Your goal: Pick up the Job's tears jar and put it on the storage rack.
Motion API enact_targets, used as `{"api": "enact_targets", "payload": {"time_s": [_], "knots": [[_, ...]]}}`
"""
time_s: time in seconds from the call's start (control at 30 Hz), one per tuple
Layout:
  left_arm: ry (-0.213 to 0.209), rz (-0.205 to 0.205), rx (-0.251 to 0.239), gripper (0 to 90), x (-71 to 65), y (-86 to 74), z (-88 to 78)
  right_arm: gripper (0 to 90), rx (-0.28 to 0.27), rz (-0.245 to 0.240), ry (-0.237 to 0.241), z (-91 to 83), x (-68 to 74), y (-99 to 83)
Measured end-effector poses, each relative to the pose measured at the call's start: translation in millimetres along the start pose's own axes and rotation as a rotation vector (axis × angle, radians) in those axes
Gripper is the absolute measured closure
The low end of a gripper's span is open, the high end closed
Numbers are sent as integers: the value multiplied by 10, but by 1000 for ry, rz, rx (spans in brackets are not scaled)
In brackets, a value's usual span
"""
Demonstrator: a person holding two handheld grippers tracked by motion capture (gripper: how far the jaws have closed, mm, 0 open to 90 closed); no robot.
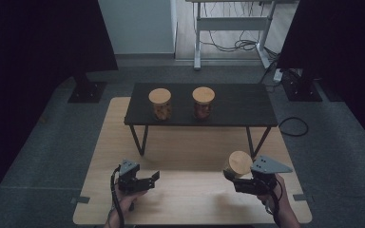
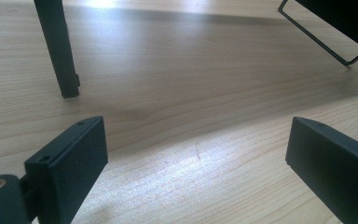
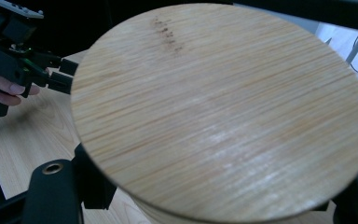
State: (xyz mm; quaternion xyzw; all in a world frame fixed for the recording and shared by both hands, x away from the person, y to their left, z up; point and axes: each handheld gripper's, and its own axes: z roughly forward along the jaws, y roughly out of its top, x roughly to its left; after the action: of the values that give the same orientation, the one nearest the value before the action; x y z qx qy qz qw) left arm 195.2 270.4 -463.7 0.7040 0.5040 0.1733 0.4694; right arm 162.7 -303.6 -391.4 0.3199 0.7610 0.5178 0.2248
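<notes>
- Your right hand (image 1: 276, 190) sits at the lower right of the light wooden board (image 1: 190, 199), near its right edge, with the forearm coming in from the bottom.
- Your right gripper (image 1: 235, 180) lies roughly level and points toward the middle of the board, with its grey three-cornered plate (image 1: 269, 165) on top.
- Its jaws are clamped on a jar with a round wooden lid (image 1: 237, 164); in the right gripper view a black jaw shows at each side beneath the lid (image 3: 219, 112).
- The jar is tipped, so that in the high view its lid faces up and toward the camera. I cannot tell whether it is touching the board or clear of it.
- The lid is pale bamboo with fine straight grain, a small cluster of dark specks near one edge and a soft sheen across its middle. The jar's body beneath it is barely visible.
- Your left hand (image 1: 123, 197) holds the left gripper (image 1: 153, 180) at the lower left of the board, pointing right, well apart from the jar.
- Its jaws stand wide apart with only bare board (image 2: 191, 140) between them in the left gripper view.
- On the low black table (image 1: 237, 107) beyond the board stand two more wooden-lidded jars (image 1: 160, 103) (image 1: 203, 101), upright and side by side with a gap between them.
</notes>
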Motion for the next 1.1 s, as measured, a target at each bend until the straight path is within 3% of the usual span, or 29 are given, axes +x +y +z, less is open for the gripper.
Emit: {"api": "enact_targets", "payload": {"time_s": [0.27, 0.63, 1.1], "knots": [[-1, -1, 2, 49, 7, -3, 8, 247, 5, -20, 20, 55, -9, 103], [0, 1, 1, 50, 8, 1, -2, 247, 13, -20, -11, 34, -31, 170], [0, 0, 1, 50, 5, 0, -3, 247, 15, -16, -10, 53, -64, 215]]}}
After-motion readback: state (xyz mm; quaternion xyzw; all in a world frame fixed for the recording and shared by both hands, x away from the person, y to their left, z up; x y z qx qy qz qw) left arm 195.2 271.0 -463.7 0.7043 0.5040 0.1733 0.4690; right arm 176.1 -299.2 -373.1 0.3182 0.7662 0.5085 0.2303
